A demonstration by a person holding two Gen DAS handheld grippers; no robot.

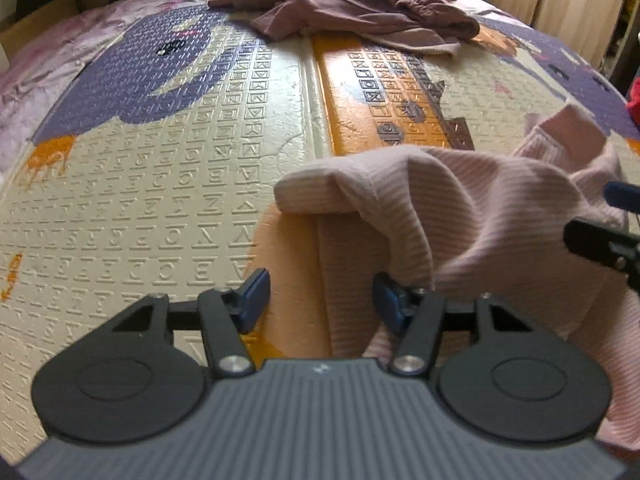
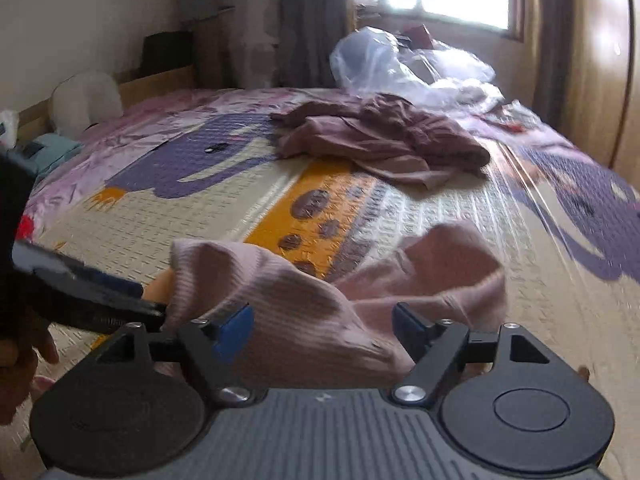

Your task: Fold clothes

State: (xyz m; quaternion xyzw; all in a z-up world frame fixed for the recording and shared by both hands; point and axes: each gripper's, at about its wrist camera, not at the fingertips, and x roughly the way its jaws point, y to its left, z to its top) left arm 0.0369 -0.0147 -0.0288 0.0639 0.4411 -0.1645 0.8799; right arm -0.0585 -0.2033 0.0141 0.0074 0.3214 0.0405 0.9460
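Both claws agape over pink top [image 1: 460, 216] — nothing gripped

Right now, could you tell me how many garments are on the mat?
2: a pink top by the grippers, a mauve garment heaped at the far end. That heap may hide more.

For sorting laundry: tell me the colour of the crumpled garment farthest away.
Dusty mauve-brown garment, plain; clearest in the right wrist view.
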